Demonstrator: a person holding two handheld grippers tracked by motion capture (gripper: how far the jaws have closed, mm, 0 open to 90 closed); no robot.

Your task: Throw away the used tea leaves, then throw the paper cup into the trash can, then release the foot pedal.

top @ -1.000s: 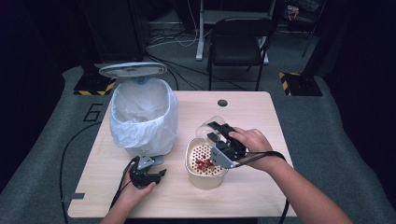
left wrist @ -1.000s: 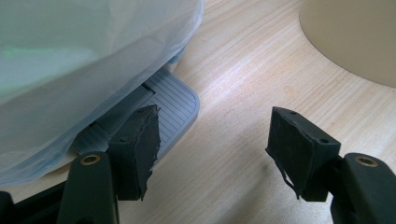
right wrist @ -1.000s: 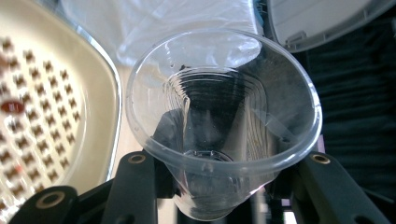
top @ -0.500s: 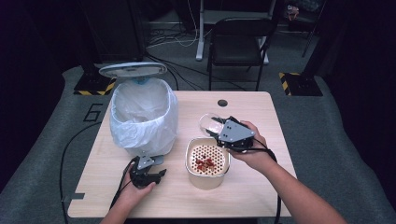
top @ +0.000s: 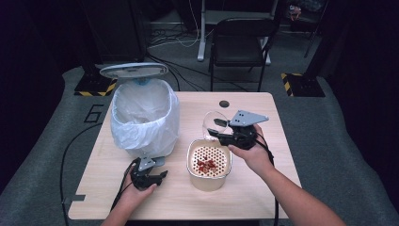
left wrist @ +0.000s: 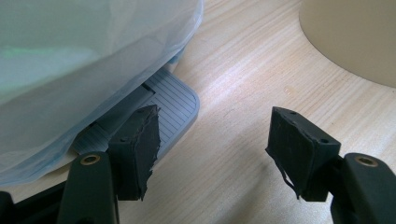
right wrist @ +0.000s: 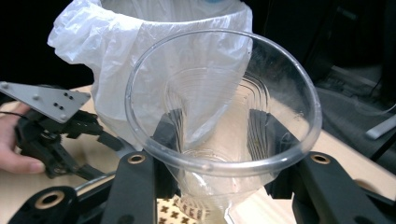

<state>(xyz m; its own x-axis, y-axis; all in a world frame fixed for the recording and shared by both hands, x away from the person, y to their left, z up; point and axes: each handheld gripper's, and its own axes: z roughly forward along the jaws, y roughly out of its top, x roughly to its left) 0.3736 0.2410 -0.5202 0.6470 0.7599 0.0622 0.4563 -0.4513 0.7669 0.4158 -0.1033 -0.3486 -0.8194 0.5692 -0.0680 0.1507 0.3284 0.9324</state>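
Observation:
My right gripper is shut on a clear plastic cup, held just behind a beige container. A perforated insert in that container carries red bits. In the right gripper view the cup sits tilted between the jaws with its mouth toward the camera, and it looks empty. My left gripper rests on the table in front of a pedal bin lined with a white bag. Its jaws stand open beside the grey pedal, with nothing between them.
The bin's lid stands raised at the back. A wooden table holds everything and has a round hole near its far edge. Behind the table stands a black chair. The beige container wall is at the top right of the left gripper view.
My right gripper has carried the cup from over the perforated insert to the right and slightly back. The left gripper has stayed by the pedal.

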